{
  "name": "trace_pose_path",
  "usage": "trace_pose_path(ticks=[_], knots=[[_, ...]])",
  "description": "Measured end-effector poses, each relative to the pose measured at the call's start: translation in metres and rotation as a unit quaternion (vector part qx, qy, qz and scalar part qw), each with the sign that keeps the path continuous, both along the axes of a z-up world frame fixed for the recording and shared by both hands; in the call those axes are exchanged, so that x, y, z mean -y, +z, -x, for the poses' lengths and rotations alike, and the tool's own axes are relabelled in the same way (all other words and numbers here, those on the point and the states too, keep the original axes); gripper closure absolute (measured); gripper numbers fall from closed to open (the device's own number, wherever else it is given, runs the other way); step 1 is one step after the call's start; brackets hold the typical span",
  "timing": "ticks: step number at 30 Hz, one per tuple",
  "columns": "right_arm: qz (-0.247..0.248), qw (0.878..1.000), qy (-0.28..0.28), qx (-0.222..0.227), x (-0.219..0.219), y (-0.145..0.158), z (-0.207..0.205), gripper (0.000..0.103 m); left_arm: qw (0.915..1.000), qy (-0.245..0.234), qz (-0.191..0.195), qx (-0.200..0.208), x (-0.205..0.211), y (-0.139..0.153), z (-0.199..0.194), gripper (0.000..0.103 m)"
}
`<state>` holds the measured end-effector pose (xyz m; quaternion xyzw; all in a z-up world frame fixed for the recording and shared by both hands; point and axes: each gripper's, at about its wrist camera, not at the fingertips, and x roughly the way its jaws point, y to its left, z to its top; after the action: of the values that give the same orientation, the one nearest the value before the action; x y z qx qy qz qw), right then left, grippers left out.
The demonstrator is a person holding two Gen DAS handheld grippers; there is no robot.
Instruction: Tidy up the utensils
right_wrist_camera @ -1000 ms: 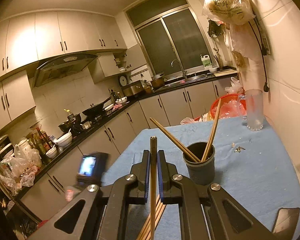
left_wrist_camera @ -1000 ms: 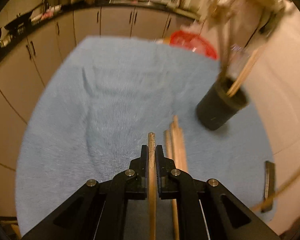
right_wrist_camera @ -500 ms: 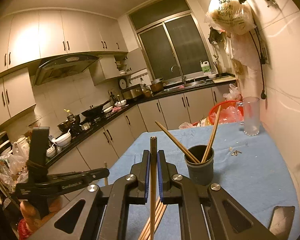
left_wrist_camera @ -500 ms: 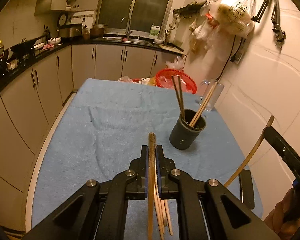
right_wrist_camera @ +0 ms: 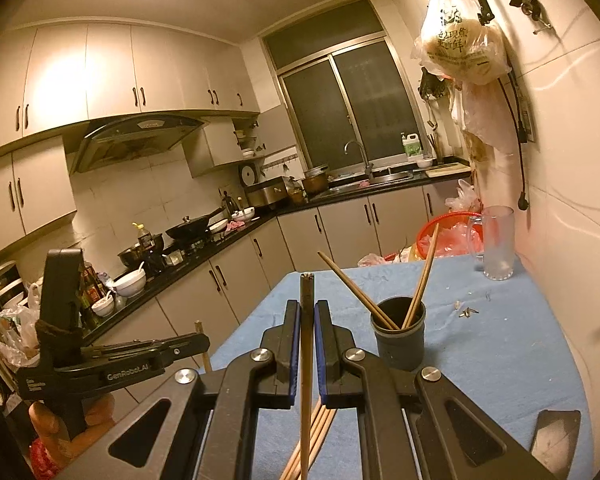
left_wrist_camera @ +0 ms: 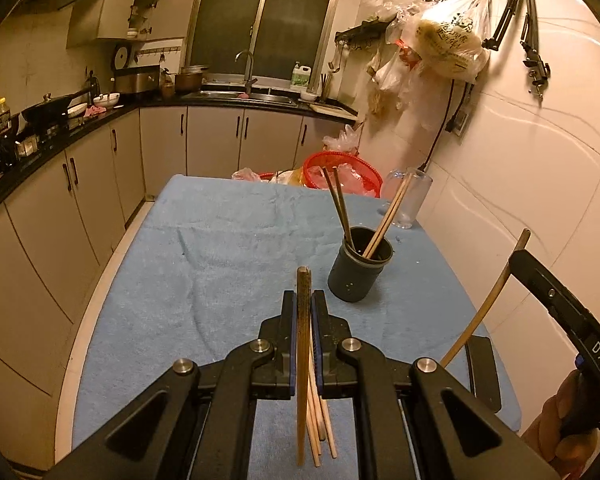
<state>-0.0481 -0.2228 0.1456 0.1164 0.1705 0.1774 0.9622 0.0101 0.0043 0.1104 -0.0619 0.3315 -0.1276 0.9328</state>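
Each gripper, left [left_wrist_camera: 304,308] and right [right_wrist_camera: 307,312], pinches one chopstick [left_wrist_camera: 303,292] upright, presumably to drop into the cup [left_wrist_camera: 360,264] at frame centre-right.

A dark round holder [left_wrist_camera: 360,266] stands upright right of frame centre, with wooden chopsticks [left_wrist_camera: 388,216] leaning out of it. Several loose chopsticks [left_wrist_camera: 320,420] lie bundled at lower centre, and one chopstick [left_wrist_camera: 303,320] stands upright there.
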Motion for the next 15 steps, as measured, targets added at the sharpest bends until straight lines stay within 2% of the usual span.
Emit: trace_pose_path(ticks=[15], knots=[[0.003, 1.000, -0.005, 0.000, 0.0023, 0.0021, -0.0028, 0.095, 0.9999, -0.009, 0.003, 0.006, -0.0041, 0.0055, -0.0014, 0.096]])
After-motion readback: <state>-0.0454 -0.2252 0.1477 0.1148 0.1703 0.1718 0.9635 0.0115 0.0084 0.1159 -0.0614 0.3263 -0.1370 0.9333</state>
